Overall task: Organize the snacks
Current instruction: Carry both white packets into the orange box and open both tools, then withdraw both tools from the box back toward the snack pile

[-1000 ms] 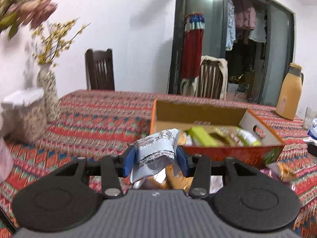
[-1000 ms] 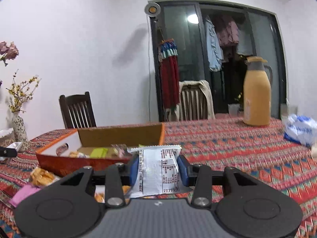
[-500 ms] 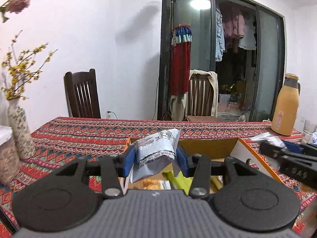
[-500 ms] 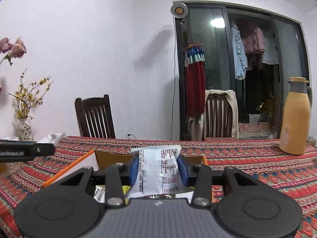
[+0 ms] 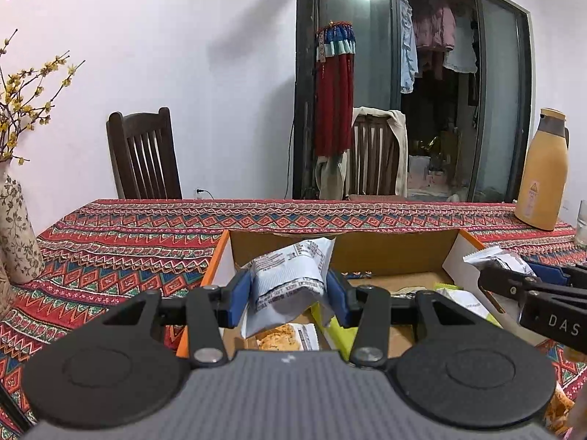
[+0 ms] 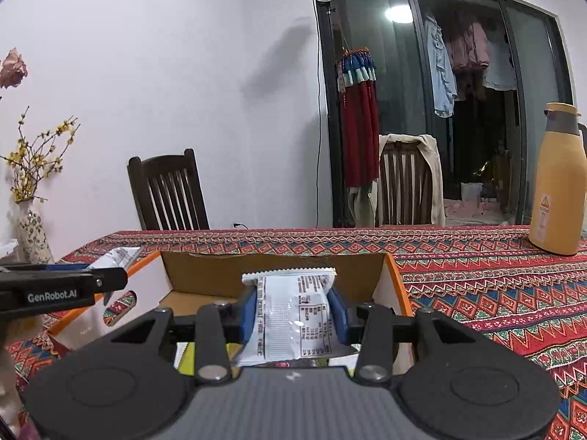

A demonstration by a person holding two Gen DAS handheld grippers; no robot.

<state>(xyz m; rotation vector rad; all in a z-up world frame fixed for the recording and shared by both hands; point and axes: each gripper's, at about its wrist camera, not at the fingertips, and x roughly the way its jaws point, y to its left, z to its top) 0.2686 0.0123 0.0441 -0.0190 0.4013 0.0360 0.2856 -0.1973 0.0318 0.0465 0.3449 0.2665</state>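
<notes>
An open orange cardboard box (image 5: 367, 253) (image 6: 394, 275) sits on the patterned tablecloth. My left gripper (image 5: 290, 299) is shut on a white snack packet (image 5: 290, 278), held over the box's left part. My right gripper (image 6: 293, 317) is shut on a second white snack packet (image 6: 293, 315) above the box's right part. Inside the box lie a yellow-green packet (image 5: 462, 300) and a biscuit packet (image 5: 282, 337). The right gripper with its packet (image 5: 495, 260) shows at the right of the left wrist view. In the right wrist view the left gripper's finger (image 6: 62, 286) enters from the left.
A tan thermos jug (image 5: 543, 172) (image 6: 561, 179) stands at the far right of the table. A floral vase with yellow blossoms (image 5: 18, 231) (image 6: 33, 231) stands at the left. Two dark wooden chairs (image 5: 143, 154) (image 6: 403, 187) stand behind the table, before a glass door.
Both grippers have moved in over the box with their packets, the left from the left side and the right from the right. Each now appears in the other's view.
</notes>
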